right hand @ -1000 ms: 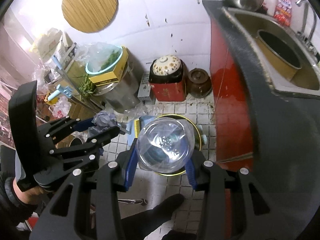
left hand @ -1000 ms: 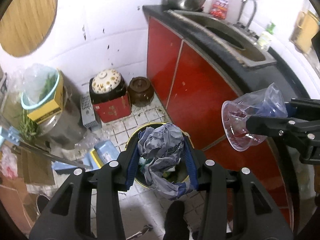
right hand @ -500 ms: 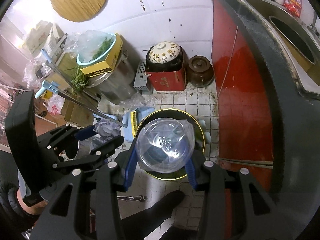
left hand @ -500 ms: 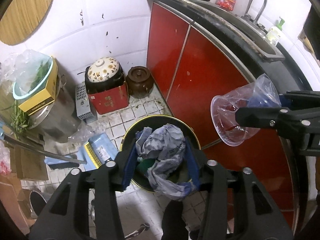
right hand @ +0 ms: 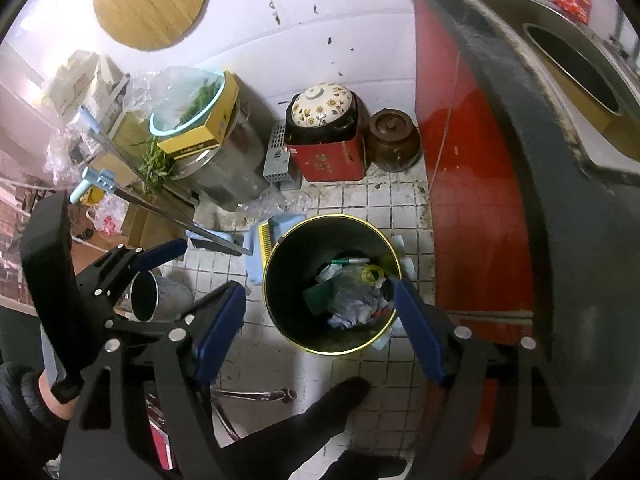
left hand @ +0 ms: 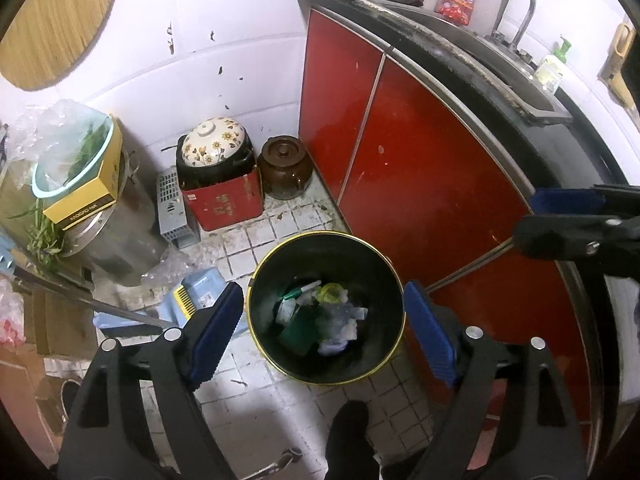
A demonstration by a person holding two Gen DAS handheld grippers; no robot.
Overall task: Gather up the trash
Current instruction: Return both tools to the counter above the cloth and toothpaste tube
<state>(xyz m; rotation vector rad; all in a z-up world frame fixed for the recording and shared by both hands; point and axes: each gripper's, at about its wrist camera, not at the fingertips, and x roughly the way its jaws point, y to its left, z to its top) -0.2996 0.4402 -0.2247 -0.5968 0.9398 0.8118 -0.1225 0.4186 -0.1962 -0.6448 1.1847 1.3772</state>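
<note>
A black bin with a yellow rim stands on the tiled floor by the red cabinet. In it lie a crumpled grey-blue wad, a clear plastic cup, a pen and green scraps. My left gripper hangs over the bin, its jaws opening wide with nothing between them. My right gripper is also above the bin, to the right of the left one. Its jaws are opening too and hold nothing.
Red cabinet doors under a dark counter with a sink close off the right. A brown jar, a flowered pot on a red box, a blue dustpan and a steel pot crowd the back. A black shoe is near the bin.
Both grippers opened. The crumpled wad fell from the left one and the clear cup from the right one; both now lie in the bin. Both hands sank slightly.
</note>
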